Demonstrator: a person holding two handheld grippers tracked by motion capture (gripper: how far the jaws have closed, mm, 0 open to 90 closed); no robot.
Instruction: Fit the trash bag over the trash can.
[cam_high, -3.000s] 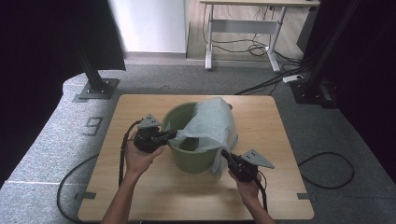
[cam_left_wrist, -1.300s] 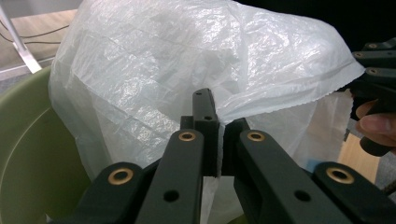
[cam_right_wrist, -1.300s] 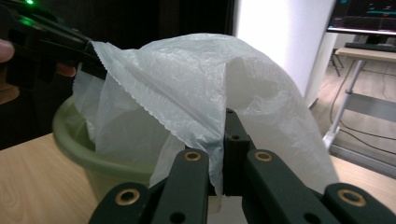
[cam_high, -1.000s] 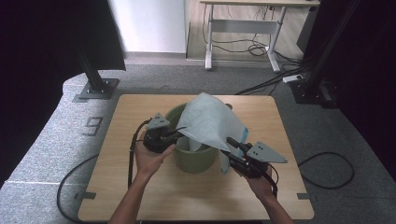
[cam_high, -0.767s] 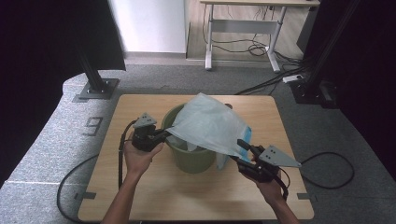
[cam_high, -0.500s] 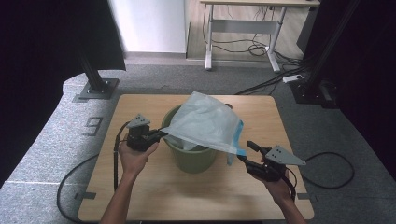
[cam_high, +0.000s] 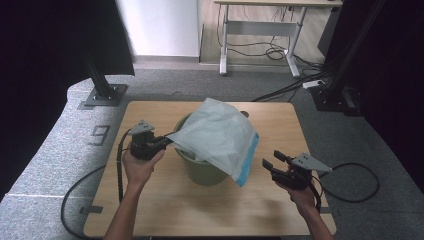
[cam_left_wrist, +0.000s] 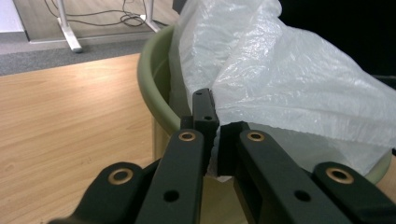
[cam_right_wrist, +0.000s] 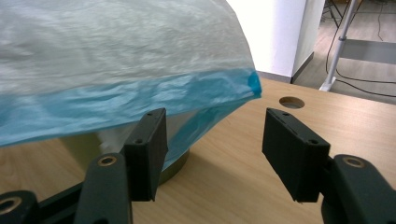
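Note:
An olive-green bin (cam_high: 202, 170) stands mid-table with a translucent white plastic bag (cam_high: 216, 135) draped over it; the bag's blue edge (cam_high: 247, 162) hangs off the bin's right side. My left gripper (cam_high: 167, 142) is at the bin's left rim, shut on the bag's edge (cam_left_wrist: 215, 140). In the left gripper view the bag (cam_left_wrist: 289, 88) billows over the bin rim (cam_left_wrist: 154, 88). My right gripper (cam_high: 271, 162) is to the right of the bin, open after just widening, nothing between its jaws (cam_right_wrist: 212, 140). The blue edge (cam_right_wrist: 116, 109) hangs just beyond them.
The wooden table (cam_high: 165, 210) has bare room in front and at both sides. A round hole (cam_right_wrist: 291, 101) sits in the tabletop near the far edge. Cables trail off both grippers over the grey floor (cam_high: 350, 175). A desk frame (cam_high: 260, 30) stands behind.
The right gripper let go of the bag, opened and drew back to the right and down. The bag's right side sagged over the bin. The left gripper shifted left, still gripping.

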